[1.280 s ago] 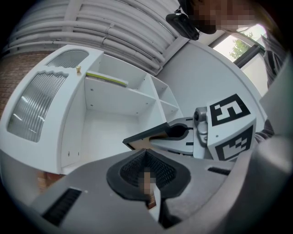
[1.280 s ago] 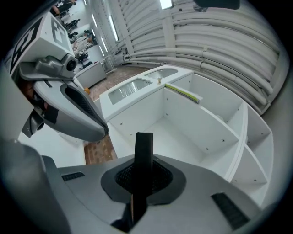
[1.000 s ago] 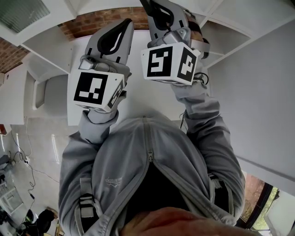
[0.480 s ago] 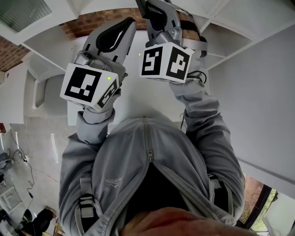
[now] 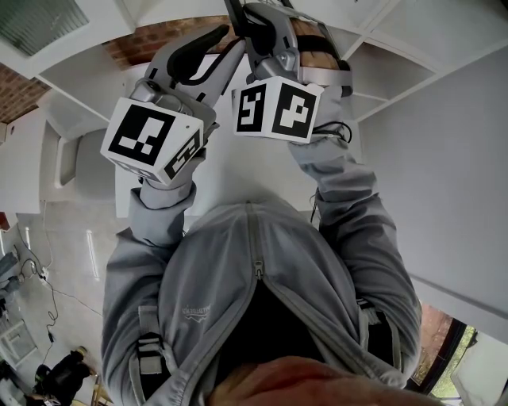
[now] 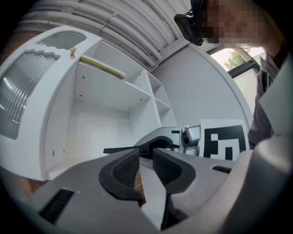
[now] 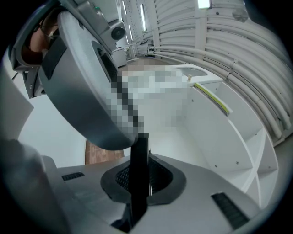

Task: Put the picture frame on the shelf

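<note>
My right gripper (image 7: 139, 172) is shut on the picture frame (image 7: 138, 157), a thin black edge standing upright between its pads. In the left gripper view the same frame (image 6: 120, 150) sticks out leftward as a dark strip in front of the white shelf unit (image 6: 103, 114). My left gripper (image 6: 145, 157) is just beside the right one, its pads a little apart with nothing between them. In the head view both grippers are raised toward the shelf, left (image 5: 222, 38) and right (image 5: 252, 12), their marker cubes close together.
The shelf unit has several white compartments (image 7: 219, 137). A flat yellow-green thing (image 6: 103, 67) lies on an upper board. A white wall (image 5: 444, 158) runs along the right. Brick (image 5: 159, 36) shows behind the shelf.
The right gripper has shifted left and rolled, bringing its cube closer to the left one. The left gripper has tilted a little in place.
</note>
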A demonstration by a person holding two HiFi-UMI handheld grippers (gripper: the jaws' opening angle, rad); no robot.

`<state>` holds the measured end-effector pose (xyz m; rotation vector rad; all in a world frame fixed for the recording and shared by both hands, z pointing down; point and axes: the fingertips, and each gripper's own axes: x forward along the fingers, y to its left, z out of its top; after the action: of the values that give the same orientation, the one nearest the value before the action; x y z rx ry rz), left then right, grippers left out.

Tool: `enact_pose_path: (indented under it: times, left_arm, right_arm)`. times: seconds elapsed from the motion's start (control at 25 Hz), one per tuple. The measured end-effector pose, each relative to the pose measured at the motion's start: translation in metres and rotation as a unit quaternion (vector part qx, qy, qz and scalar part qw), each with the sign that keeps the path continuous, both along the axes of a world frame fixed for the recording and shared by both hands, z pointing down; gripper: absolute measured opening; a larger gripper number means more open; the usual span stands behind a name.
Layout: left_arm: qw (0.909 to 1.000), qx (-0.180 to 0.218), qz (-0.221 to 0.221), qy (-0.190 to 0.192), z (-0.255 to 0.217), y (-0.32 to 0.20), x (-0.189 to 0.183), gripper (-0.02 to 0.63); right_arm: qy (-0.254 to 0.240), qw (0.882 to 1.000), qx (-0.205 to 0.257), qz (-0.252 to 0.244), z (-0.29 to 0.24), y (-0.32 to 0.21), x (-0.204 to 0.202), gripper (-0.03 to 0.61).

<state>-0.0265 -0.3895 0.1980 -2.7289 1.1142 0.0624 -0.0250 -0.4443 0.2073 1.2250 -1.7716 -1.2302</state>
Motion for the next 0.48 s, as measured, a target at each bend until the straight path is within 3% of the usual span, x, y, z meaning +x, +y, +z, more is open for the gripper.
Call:
enact_pose_path:
  times: [0.48]
  left_arm:
    - [1.0000,0.004,-0.003,0.003,-0.0016,-0.0015,0.0039,0.078]
  right_arm:
    - [-0.003,1.000,0.002,-0.019,0.0001,0.0031,0.0042,0.040]
